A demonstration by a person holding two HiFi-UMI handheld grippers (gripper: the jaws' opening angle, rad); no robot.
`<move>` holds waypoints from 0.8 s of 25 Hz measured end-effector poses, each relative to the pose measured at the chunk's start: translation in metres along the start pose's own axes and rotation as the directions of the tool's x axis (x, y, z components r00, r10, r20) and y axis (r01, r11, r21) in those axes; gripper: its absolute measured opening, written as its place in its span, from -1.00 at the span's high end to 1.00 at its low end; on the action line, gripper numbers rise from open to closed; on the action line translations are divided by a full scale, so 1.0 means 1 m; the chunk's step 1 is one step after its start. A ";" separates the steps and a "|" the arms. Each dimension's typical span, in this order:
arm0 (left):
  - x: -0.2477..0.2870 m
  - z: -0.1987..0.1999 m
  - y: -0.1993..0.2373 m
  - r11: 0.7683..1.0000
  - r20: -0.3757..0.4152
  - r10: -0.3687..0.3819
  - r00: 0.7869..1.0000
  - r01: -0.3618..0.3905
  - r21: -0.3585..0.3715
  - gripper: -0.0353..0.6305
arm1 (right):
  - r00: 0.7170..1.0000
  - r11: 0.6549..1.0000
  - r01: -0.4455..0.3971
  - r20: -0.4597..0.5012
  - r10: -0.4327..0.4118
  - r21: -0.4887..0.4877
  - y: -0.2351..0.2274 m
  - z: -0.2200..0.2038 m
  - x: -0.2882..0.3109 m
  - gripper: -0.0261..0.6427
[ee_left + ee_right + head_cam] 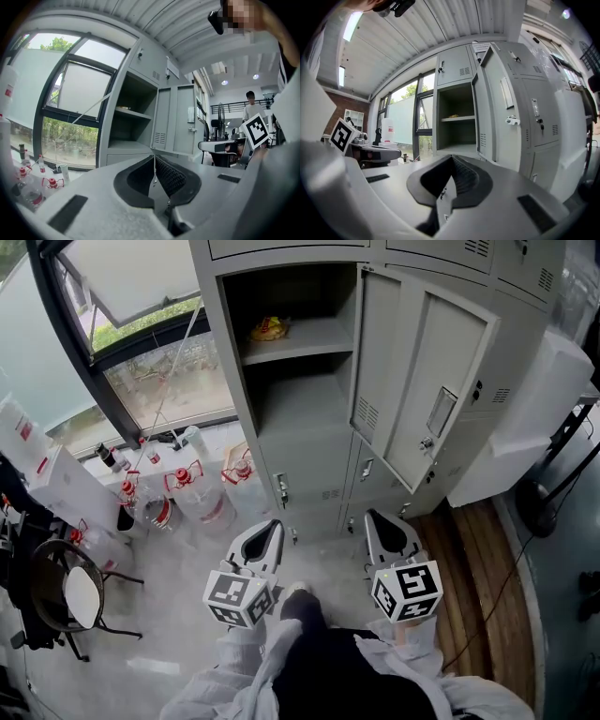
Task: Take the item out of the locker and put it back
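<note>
A grey locker (pixel 309 442) stands ahead with its door (pixel 417 381) swung open to the right. A small yellow item (pixel 270 329) lies on the upper shelf (pixel 300 341); the same yellow item (pixel 453 116) shows in the right gripper view. The compartment below the shelf holds nothing. My left gripper (pixel 275 525) and right gripper (pixel 375 517) hang low in front of the locker's base, well short of the shelf. Both are shut with nothing between the jaws. In the left gripper view the left gripper (pixel 154 159) points at the open locker (pixel 136 126).
Water jugs with red caps (pixel 192 493) and bottles crowd the floor by the window at the left. A chair (pixel 66 596) stands at the lower left. A white appliance (pixel 525 418) sits right of the locker. A person (pixel 251 105) stands in the far background.
</note>
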State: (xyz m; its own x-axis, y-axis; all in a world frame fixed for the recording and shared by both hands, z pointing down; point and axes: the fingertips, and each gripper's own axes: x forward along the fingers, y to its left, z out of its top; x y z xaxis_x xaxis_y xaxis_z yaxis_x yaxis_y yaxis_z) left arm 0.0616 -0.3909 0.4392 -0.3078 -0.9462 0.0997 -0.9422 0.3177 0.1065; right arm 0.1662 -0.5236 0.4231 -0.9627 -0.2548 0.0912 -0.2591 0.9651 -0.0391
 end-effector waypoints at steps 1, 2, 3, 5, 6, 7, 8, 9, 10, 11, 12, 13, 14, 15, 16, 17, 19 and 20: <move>0.000 -0.002 -0.002 1.000 -0.003 -0.004 1.000 0.004 -0.005 0.85 | 1.000 1.000 0.001 -0.006 -0.001 0.007 0.001 -0.003 -0.002 0.93; -0.001 -0.005 -0.003 1.000 -0.006 -0.008 1.000 0.008 -0.009 0.85 | 1.000 1.000 0.001 -0.010 -0.001 0.012 0.002 -0.006 -0.003 0.93; -0.001 -0.006 -0.004 1.000 -0.009 -0.011 1.000 0.011 -0.011 0.85 | 1.000 1.000 0.002 -0.014 -0.002 0.014 0.003 -0.008 -0.004 0.93; -0.002 -0.010 -0.005 1.000 -0.013 -0.014 1.000 0.014 -0.013 0.85 | 1.000 1.000 0.003 -0.021 -0.003 0.011 0.004 -0.012 -0.005 0.93; -0.002 -0.011 -0.006 1.000 -0.014 -0.014 1.000 0.014 -0.015 0.85 | 1.000 1.000 0.003 -0.023 -0.003 0.010 0.004 -0.013 -0.006 0.93; -0.003 -0.012 -0.006 1.000 -0.015 -0.014 1.000 0.014 -0.017 0.85 | 1.000 1.000 0.002 -0.025 -0.002 0.011 0.004 -0.014 -0.007 0.93; -0.004 -0.013 -0.005 1.000 -0.015 -0.013 1.000 0.013 -0.018 0.85 | 1.000 1.000 0.001 -0.027 -0.001 0.011 0.005 -0.014 -0.007 0.93; -0.004 -0.013 -0.005 1.000 -0.015 -0.012 1.000 0.012 -0.019 0.85 | 1.000 1.000 -0.001 -0.029 0.001 0.011 0.006 -0.014 -0.007 0.93; -0.004 -0.013 -0.005 1.000 -0.014 -0.012 1.000 0.011 -0.020 0.85 | 1.000 1.000 -0.002 -0.031 0.002 0.010 0.006 -0.015 -0.007 0.93; -0.004 -0.014 -0.006 1.000 -0.013 -0.011 1.000 0.011 -0.021 0.85 | 0.999 1.000 -0.003 -0.034 0.003 0.008 0.006 -0.015 -0.007 0.93; -0.004 -0.014 -0.006 1.000 -0.012 -0.011 1.000 0.010 -0.023 0.85 | 0.999 1.000 -0.004 -0.036 0.004 0.005 0.007 -0.016 -0.007 0.93; -0.003 -0.015 -0.006 1.000 -0.012 -0.010 1.000 0.010 -0.026 0.85 | 0.999 1.000 -0.005 -0.038 0.005 0.002 0.007 -0.016 -0.007 0.93; -0.003 -0.015 -0.006 1.000 -0.013 -0.009 1.000 0.009 -0.028 0.85 | 0.999 1.000 -0.006 -0.040 0.006 0.000 0.007 -0.017 -0.007 0.93; -0.003 -0.015 -0.006 1.000 -0.013 -0.008 1.000 0.008 -0.030 0.85 | 0.999 1.000 -0.007 -0.041 0.007 -0.001 0.008 -0.016 -0.007 0.93; -0.003 -0.015 -0.006 0.999 -0.013 -0.008 1.000 0.007 -0.032 0.85 | 0.999 1.000 -0.008 -0.041 0.008 -0.001 0.008 -0.016 -0.007 0.93; -0.003 -0.015 -0.006 0.999 -0.012 -0.007 1.000 0.007 -0.032 0.85 | 0.999 1.000 -0.010 -0.041 0.010 0.000 0.009 -0.015 -0.006 0.93; -0.003 -0.015 -0.006 0.999 -0.011 -0.007 1.000 0.007 -0.032 0.85 | 0.999 1.000 -0.012 -0.039 0.012 0.000 0.009 -0.014 -0.006 0.93; -0.003 -0.015 -0.006 0.999 -0.011 -0.007 1.000 0.007 -0.032 0.85 | 0.999 1.000 -0.013 -0.038 0.013 -0.001 0.009 -0.014 -0.006 0.93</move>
State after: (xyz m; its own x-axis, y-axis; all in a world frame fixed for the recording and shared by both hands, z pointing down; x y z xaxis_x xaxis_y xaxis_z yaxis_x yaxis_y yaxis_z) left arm 0.0704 -0.3888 0.4532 -0.2993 -0.9478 0.1096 -0.9397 0.3127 0.1386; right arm 0.1706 -0.5124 0.4359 -0.9623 -0.2397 0.1287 -0.2465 0.9684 -0.0391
